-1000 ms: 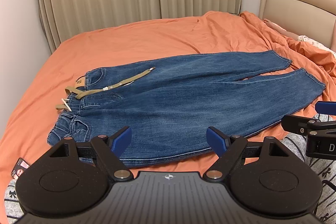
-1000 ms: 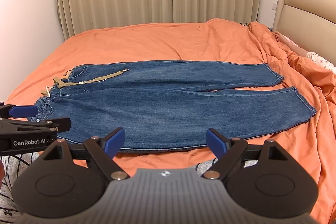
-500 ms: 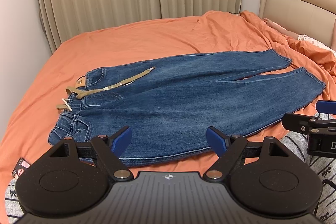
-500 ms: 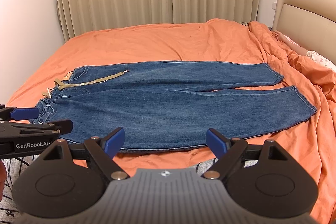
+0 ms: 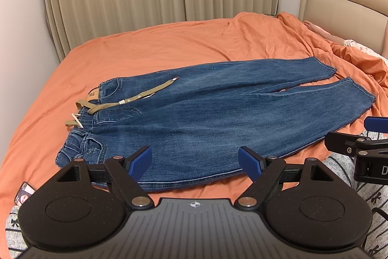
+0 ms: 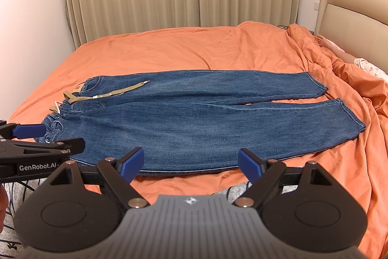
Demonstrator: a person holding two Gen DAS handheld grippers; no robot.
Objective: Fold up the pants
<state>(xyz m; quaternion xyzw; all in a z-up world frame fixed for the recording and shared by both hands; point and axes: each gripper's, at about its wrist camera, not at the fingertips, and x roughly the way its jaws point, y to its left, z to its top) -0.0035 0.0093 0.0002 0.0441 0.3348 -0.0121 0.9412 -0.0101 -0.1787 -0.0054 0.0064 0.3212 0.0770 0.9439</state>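
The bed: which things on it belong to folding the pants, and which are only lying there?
For the job:
- jeans, spread flat on the orange sheet
- tan belt, at the waistband
- left gripper, open
- right gripper, open

Lying about:
- phone, at the near left edge
- a person's foot, by the headboard

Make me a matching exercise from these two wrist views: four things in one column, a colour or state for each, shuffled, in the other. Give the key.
Things:
1. jeans
2. belt
3. bedsheet
4. left gripper

Colour or state:
A. orange
B. open, holding nothing
C. blue, spread flat and unfolded
D. tan, threaded at the waistband

Pairs: 1-C, 2-D, 3-A, 4-B
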